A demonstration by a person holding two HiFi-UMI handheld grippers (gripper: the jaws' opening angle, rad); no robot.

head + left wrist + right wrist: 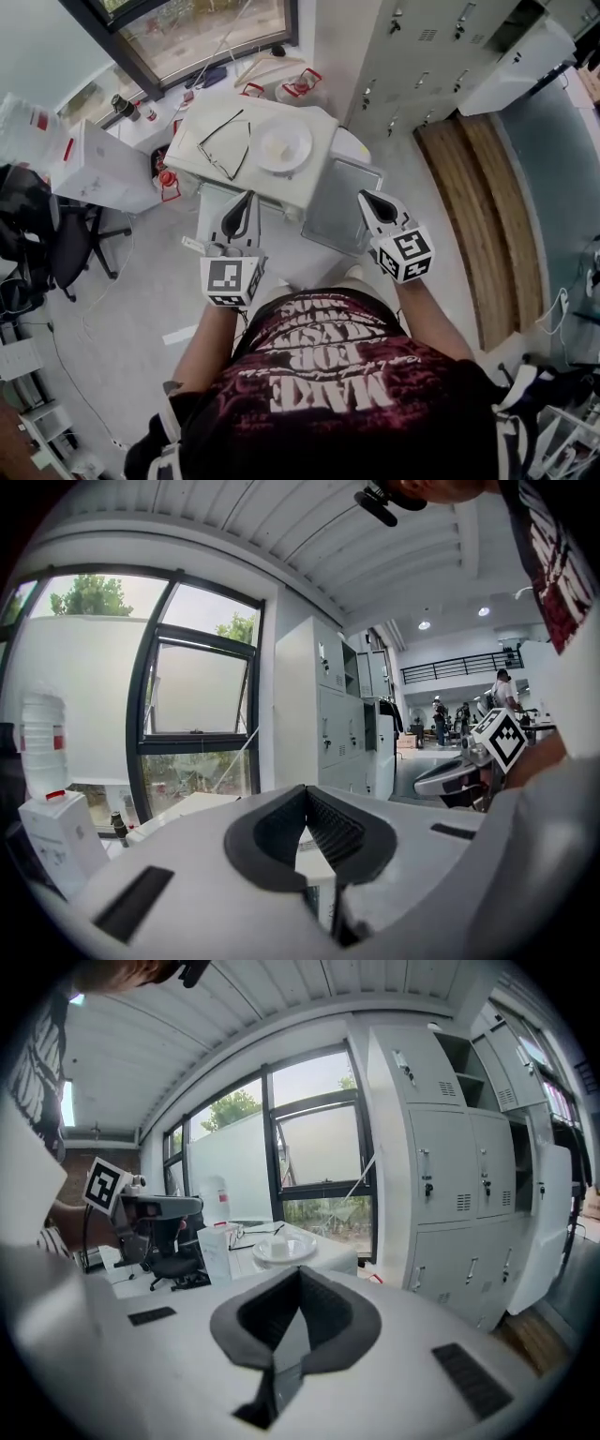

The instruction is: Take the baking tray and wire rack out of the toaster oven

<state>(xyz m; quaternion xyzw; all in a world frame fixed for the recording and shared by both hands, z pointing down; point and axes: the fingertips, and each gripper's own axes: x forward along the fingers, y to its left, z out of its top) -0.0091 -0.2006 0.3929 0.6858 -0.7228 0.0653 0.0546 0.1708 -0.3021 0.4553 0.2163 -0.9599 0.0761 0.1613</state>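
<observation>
A grey baking tray (337, 202) hangs in front of me, below the white table (211, 131). My right gripper (367, 199) is shut on the tray's right edge. In the right gripper view the tray (289, 1349) shows as a thin grey sheet running down between the closed pads of the right gripper (298, 1274). My left gripper (244, 199) sits over a pale flat panel (214, 208), which seems to be the wire rack. The left gripper (305, 794) has its pads meeting at the tip, with a thin edge below them. I cannot make out the toaster oven.
A white plate (283, 143) and a pair of glasses (225, 141) lie on the table. Grey lockers (422, 56) stand to the right, with a wooden bench (487, 206) below them. A white box (94, 169) and an office chair (66, 244) are at the left.
</observation>
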